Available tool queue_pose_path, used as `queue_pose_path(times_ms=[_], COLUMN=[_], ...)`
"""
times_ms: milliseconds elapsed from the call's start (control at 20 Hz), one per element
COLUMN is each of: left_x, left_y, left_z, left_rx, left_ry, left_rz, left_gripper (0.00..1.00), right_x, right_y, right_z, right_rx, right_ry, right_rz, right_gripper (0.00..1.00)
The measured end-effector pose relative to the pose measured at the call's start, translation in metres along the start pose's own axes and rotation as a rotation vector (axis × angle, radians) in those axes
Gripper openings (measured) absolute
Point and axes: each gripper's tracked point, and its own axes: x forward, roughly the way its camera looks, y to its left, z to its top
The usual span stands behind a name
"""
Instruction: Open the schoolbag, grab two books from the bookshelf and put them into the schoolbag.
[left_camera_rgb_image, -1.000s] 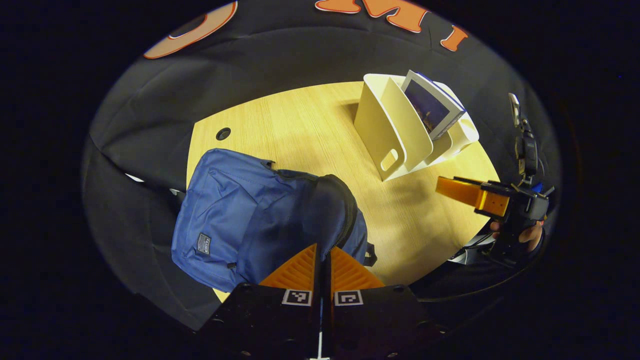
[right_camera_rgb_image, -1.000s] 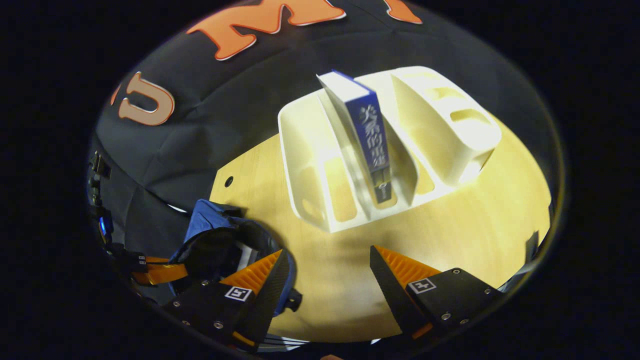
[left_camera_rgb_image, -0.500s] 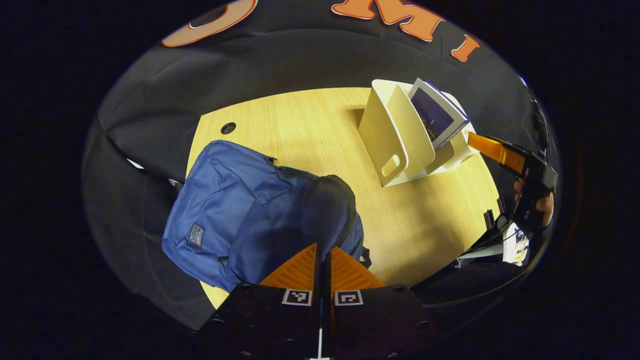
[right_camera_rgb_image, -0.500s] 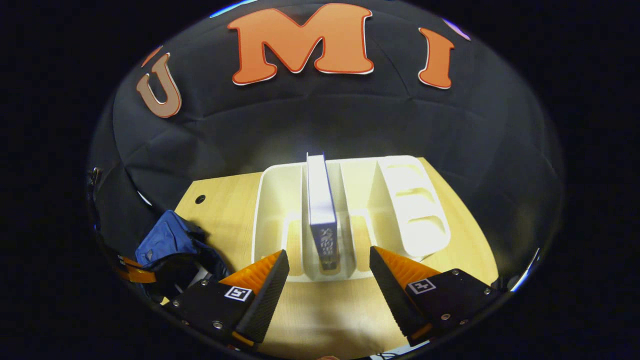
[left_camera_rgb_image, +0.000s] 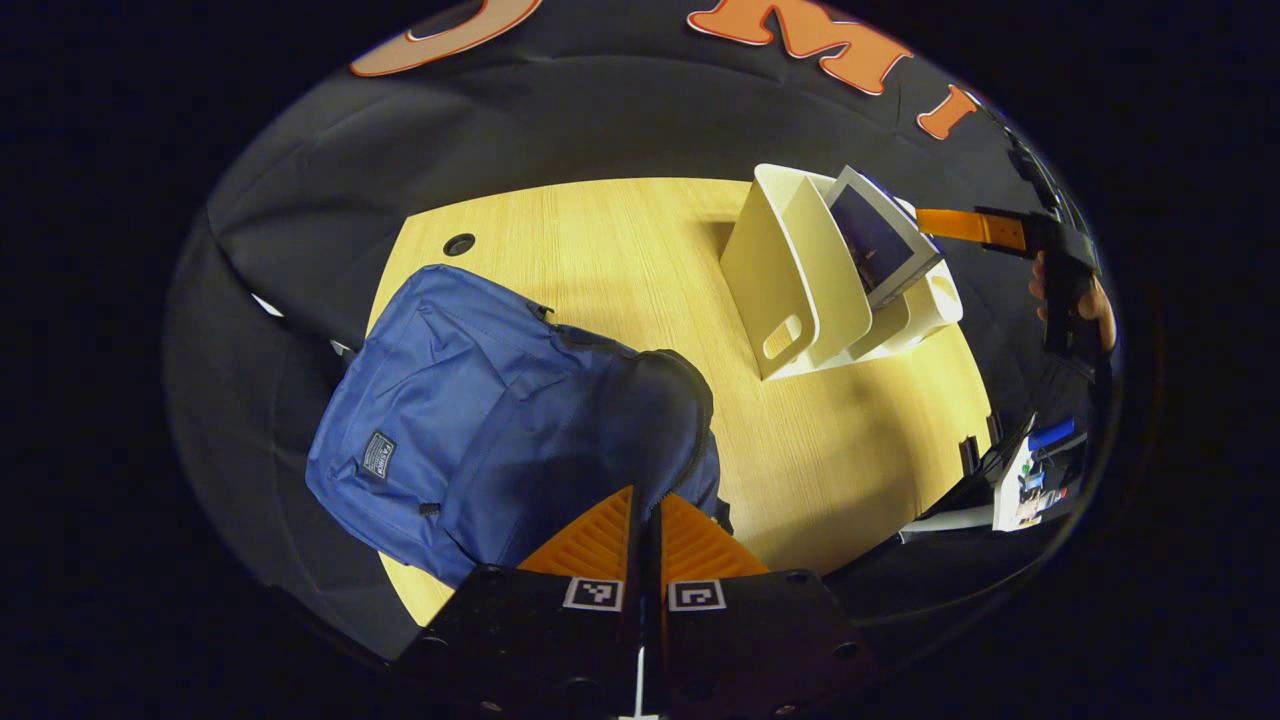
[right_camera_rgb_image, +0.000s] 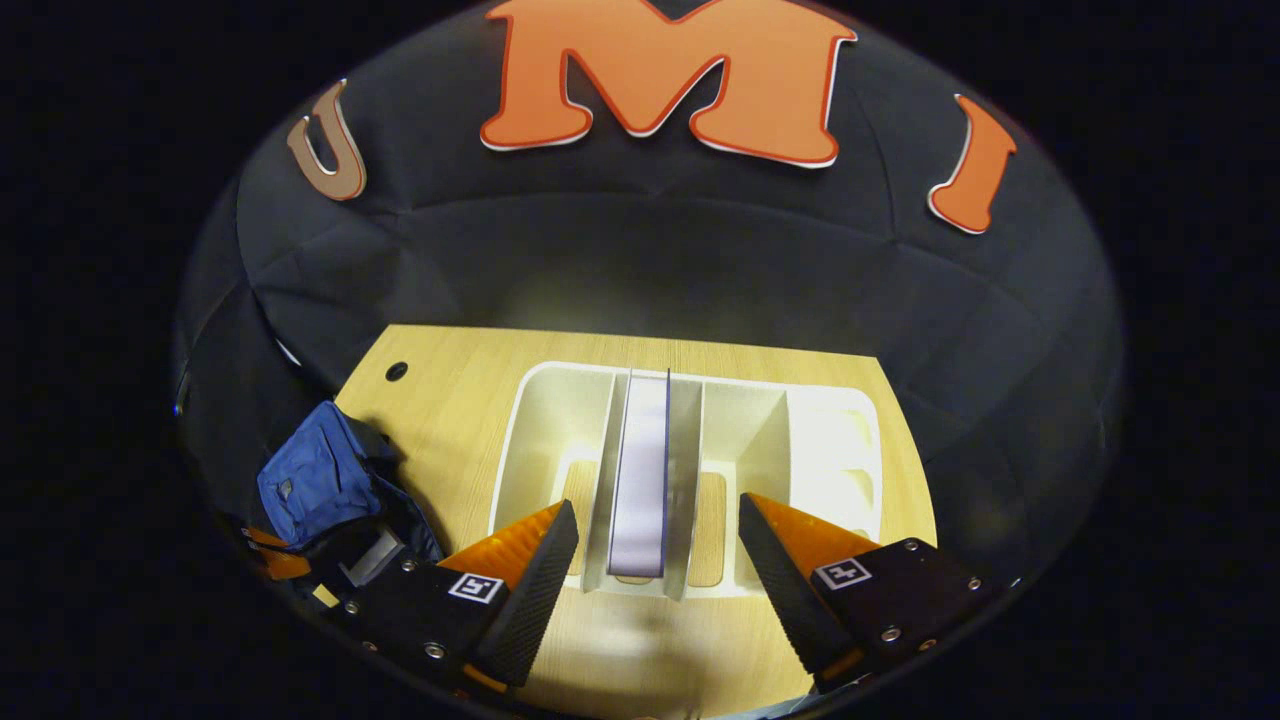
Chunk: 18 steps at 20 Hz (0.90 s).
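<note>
On the pale wooden table (left_camera_rgb_image: 620, 260), toward its near left corner: blue fabric schoolbag (left_camera_rgb_image: 470, 420), lying slumped, main zip parted along the dark rim of its mouth. In the right gripper view, same schoolbag (right_camera_rgb_image: 315, 480) low at left, something pale showing inside the open mouth.

Toward the far right of the table: white plastic bookshelf with upright dividers (left_camera_rgb_image: 800, 270), well apart from the schoolbag. Standing in its second slot from the left, seen page-edge up in the right gripper view: one book with a blue cover (right_camera_rgb_image: 640, 470), leaning on a divider. In the left gripper view, that book (left_camera_rgb_image: 880, 240) tilted, its top corner rising above the shelf (right_camera_rgb_image: 700, 440).

Low over the near edge of the schoolbag: left gripper (left_camera_rgb_image: 645, 525), fingers clenched together, pressed at the zip line; whether fabric or a zip pull is pinched between them, cannot tell.

Above the shelf, looking down on it: right gripper (right_camera_rgb_image: 660, 545), jaws spread wide and holding nothing, one finger either side of the book's slot, not touching the book. Also seen from afar at the right in the left gripper view, right gripper (left_camera_rgb_image: 965, 225) just beside the book's top, a hand (left_camera_rgb_image: 1075, 290) behind it.

Near the far left corner of the table: small round hole (left_camera_rgb_image: 459, 244).
</note>
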Motion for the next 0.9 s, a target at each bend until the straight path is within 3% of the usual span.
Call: queue_pose_path(times_ms=[300,500,650,750,850,900], left_x=[0.009,0.012,0.014,0.014,0.014,0.014], left_y=[-0.002,0.001,0.002,0.002,0.005,0.005], left_z=[-0.006,-0.01,-0.012,-0.013,-0.014,-0.014], left_rx=[-0.042,-0.069,-0.085,-0.094,-0.1,-0.101], left_ry=[0.007,0.005,0.003,0.0,-0.003,-0.005], left_rz=[-0.013,-0.022,-0.028,-0.031,-0.034,-0.036], left_gripper=[0.02,0.02,0.02,0.02,0.02,0.02], right_x=[0.038,0.053,0.06,0.059,0.058,0.058], right_y=[-0.004,-0.003,-0.005,0.004,0.005,0.004], right_z=[-0.007,-0.004,0.0,-0.004,-0.003,-0.003], right_rx=[-0.037,-0.053,-0.085,-0.067,-0.067,-0.066], right_ry=[0.173,0.26,0.297,0.348,0.368,0.375], right_rz=[-0.01,-0.011,-0.035,-0.007,-0.008,-0.007], right_gripper=[0.93,0.79,0.53,0.45,0.4,0.47])
